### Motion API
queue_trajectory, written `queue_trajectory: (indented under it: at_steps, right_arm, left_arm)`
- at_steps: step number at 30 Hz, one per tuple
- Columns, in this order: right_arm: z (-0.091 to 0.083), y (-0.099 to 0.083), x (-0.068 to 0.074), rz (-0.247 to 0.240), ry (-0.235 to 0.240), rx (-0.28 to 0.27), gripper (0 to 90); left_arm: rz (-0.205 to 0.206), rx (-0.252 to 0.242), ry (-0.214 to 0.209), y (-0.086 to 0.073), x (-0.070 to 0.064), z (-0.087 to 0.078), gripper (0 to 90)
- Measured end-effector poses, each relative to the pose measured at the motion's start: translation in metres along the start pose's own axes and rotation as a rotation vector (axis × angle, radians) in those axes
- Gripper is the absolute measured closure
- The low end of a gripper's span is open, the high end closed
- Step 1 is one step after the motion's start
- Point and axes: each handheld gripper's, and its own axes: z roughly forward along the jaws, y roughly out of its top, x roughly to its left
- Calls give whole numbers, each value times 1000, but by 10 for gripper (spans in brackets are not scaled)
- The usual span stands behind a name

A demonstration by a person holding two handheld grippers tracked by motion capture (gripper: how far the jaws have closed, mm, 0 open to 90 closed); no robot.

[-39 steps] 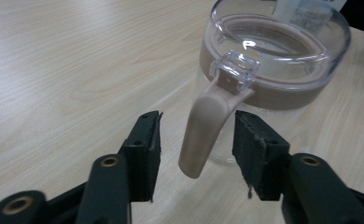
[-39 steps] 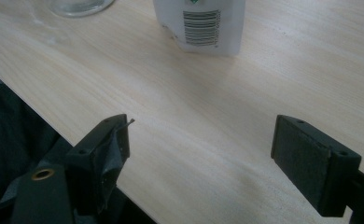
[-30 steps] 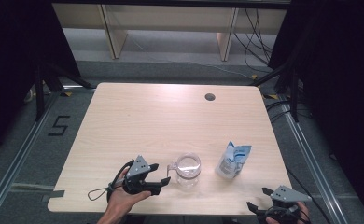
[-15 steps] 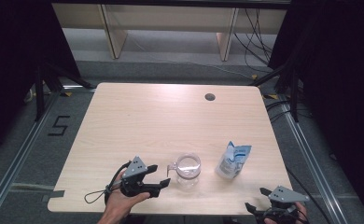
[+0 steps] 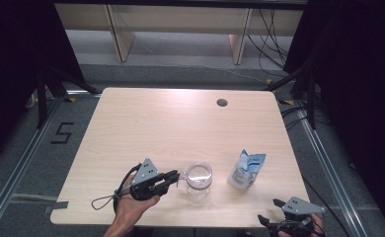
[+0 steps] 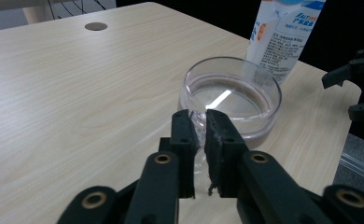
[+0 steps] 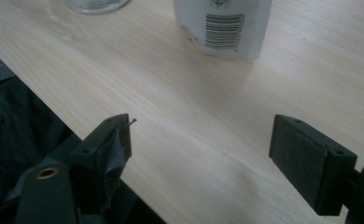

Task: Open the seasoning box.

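Left gripper (image 6: 198,122) is my working tool: its jaws are pinched onto the small clear handle of the glass cup (image 6: 234,95), right at the near wall. I hold by the handle because the round wall is too wide and slick for a sure bite, and I judge this grip keeps the cup steady or lets me drag it. From the high view, the same gripper (image 5: 173,177) lies low on the table (image 5: 180,123), reaching sideways to the cup (image 5: 199,176) near the front edge. The cup stands upright; I read a shallow pool of clear liquid in its bottom, though glare makes that uncertain.

Right gripper (image 7: 201,140) idles with jaws spread wide, holding nothing, hanging over the front table edge. I judge it is staged for the pouch.

Pouch (image 5: 247,169), white and blue, stands upright just beyond the right gripper and beside the cup, apart from it. Farther back, a cable hole (image 5: 222,102) sits near the rear edge.
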Motion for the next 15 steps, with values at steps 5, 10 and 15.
queue_trajectory:
  at_steps: [5, 10, 15]
  right_arm:
    - [0, 0, 0, -18, -12, 0, 225]
    - [-1, 0, 1, -7, -15, 4, 226]
    - [-1, 1, 1, -26, -10, 5, 227]
  left_arm:
    - [1, -2, 12, 5, 0, 8, 880]
    - [19, -6, 14, 9, 0, 13, 892]
    - [31, 2, 18, 7, 0, 19, 892]
